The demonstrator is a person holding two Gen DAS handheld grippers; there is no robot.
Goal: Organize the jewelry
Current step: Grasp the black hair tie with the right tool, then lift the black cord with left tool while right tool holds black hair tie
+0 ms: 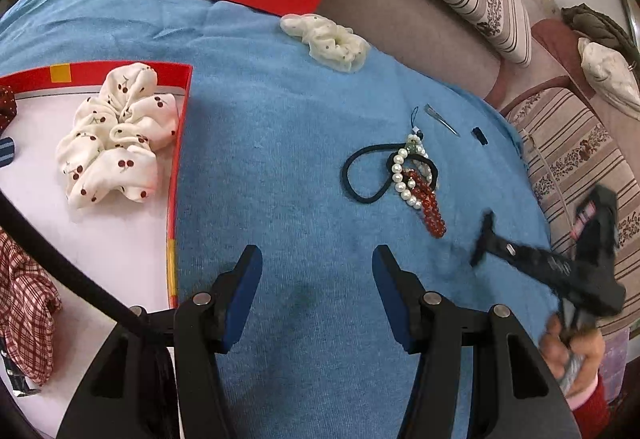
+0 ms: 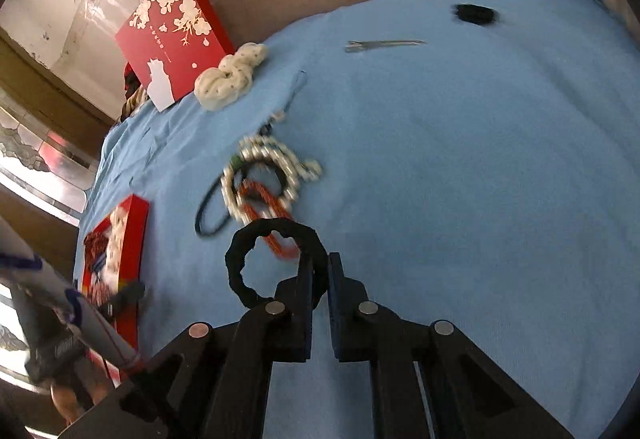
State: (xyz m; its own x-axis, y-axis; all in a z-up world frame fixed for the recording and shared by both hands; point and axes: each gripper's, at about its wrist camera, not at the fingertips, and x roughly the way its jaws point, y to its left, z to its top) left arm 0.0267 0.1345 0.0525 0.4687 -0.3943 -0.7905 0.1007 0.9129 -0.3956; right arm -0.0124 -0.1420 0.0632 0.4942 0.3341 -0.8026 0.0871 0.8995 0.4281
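Left gripper (image 1: 316, 275): black jaws with blue pads held apart, nothing between them, hanging over the blue knitted cloth (image 1: 260, 167).
Right gripper (image 2: 319, 271): pads pinched onto a black fabric hair ring (image 2: 236, 271), which stands up from the fingertips.
Jewelry heap: white pearl bracelet (image 1: 402, 179), red bead bracelet (image 1: 430, 211) and thin black elastic loop (image 1: 360, 175) lie tangled on the cloth.
Red-rimmed open box (image 1: 182, 143): holds a white cherry-print scrunchie (image 1: 116, 135).
Far edge: cream dotted scrunchie (image 1: 328, 41), silver hair clip (image 1: 440, 119).
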